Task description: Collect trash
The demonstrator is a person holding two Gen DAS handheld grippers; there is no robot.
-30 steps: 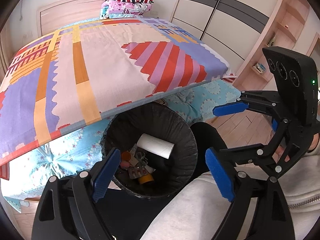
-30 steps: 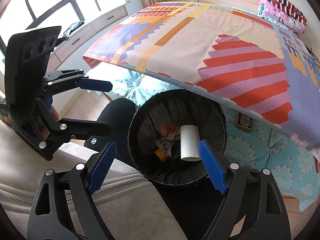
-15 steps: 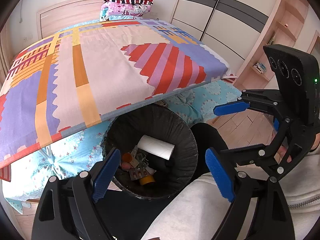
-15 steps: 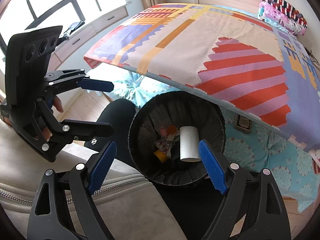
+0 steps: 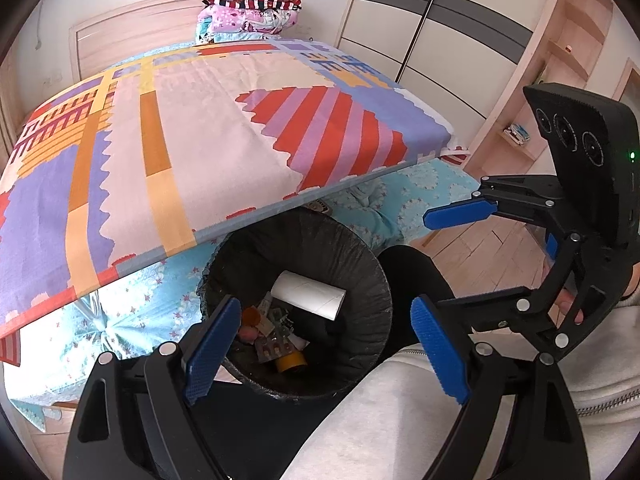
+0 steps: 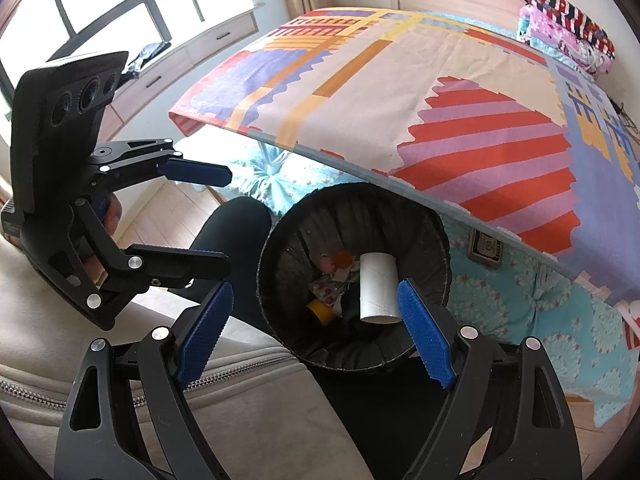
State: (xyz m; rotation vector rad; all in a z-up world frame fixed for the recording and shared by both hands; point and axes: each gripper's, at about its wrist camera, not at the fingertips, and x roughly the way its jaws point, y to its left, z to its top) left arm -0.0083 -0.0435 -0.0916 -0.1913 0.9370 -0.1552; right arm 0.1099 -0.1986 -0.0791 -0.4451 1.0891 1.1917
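A black-lined trash bin [image 5: 372, 292] stands on the floor at the foot of a bed; it also shows in the right wrist view [image 6: 440, 240]. Inside lie a white cardboard tube [image 5: 308, 294] [image 6: 378, 290], a yellow tape roll [image 5: 290, 361] [image 6: 320, 311], a blister pack [image 5: 272, 346] and small scraps. My left gripper [image 5: 326, 352] is open and empty, above the bin's near rim. My right gripper [image 6: 316, 330] is open and empty, also above the bin. Each gripper appears in the other's view, the right [image 5: 452, 256] and the left [image 6: 208, 212].
The bed [image 5: 192, 128] with a colourful patchwork cover overhangs the bin's far side. Folded bedding [image 5: 248, 12] is stacked at its head. Wardrobe doors [image 5: 432, 36] and shelves are at right, a window [image 6: 100, 8] at left. The person's legs and grey jacket [image 6: 120, 364] are close below.
Both grippers have drifted back slightly from the bin; the view has shifted a little. The jaws stay open and the bin's contents have not moved.
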